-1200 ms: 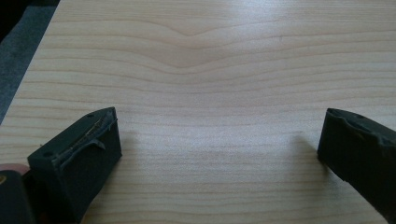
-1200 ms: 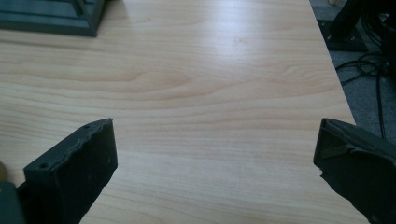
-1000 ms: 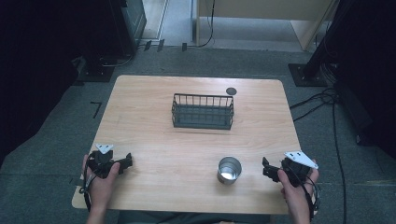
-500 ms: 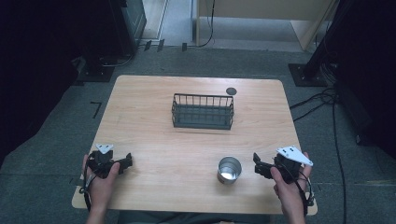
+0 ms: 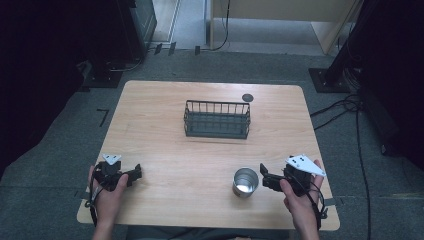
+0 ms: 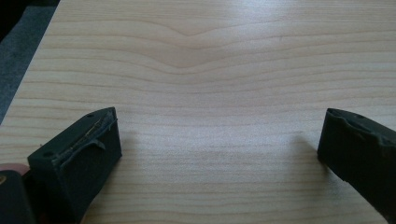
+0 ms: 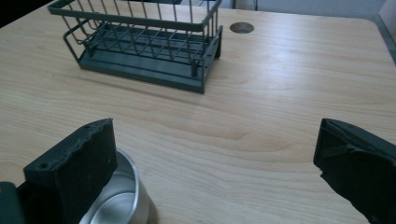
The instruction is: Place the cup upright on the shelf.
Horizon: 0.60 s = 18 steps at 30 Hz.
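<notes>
A shiny metal cup [image 5: 245,182] stands upright on the wooden table [image 5: 165,110] near its front edge, right of centre. My right gripper [image 5: 264,178] is open just to the right of the cup; in the right gripper view the cup [image 7: 119,200] sits beside and partly behind the left jaw, not between the jaws. A dark wire basket [image 5: 217,119] stands empty at the table's middle back, also seen as the basket [image 7: 142,42] ahead. My left gripper [image 5: 136,174] rests open at the front left over bare wood, nothing between its fingers [image 6: 79,154].
A round cable hole [image 5: 247,97] lies in the table top behind the basket's right end. Cables [image 5: 350,107] trail on the grey floor to the right. Dark equipment stands beyond the table's back left.
My right gripper has moved left, closing in on the metal cup's right side. The left gripper has stayed put.
</notes>
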Available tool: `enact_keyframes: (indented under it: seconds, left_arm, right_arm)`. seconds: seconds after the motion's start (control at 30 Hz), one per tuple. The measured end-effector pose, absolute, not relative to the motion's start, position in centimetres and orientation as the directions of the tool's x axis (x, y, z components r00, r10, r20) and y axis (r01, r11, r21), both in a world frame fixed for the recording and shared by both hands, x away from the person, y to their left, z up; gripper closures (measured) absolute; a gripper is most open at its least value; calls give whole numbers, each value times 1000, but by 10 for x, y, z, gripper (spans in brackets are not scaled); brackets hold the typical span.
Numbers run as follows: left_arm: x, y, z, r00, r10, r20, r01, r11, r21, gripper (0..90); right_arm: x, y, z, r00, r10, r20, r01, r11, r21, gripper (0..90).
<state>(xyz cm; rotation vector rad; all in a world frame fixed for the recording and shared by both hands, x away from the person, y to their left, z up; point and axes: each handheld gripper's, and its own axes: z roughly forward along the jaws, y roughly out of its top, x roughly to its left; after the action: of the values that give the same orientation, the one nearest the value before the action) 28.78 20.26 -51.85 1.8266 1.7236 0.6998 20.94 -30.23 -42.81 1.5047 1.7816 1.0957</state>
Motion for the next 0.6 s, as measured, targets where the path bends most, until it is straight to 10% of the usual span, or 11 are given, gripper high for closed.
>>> enact_keyframes:
  seconds: [0.6]
  left_arm:
    - [288, 203, -519, 52, 999, 13, 725, -47, 687, 0]
  right_arm:
    - [208, -264, -435, -343, 932, 119, 531, 88, 843, 0]
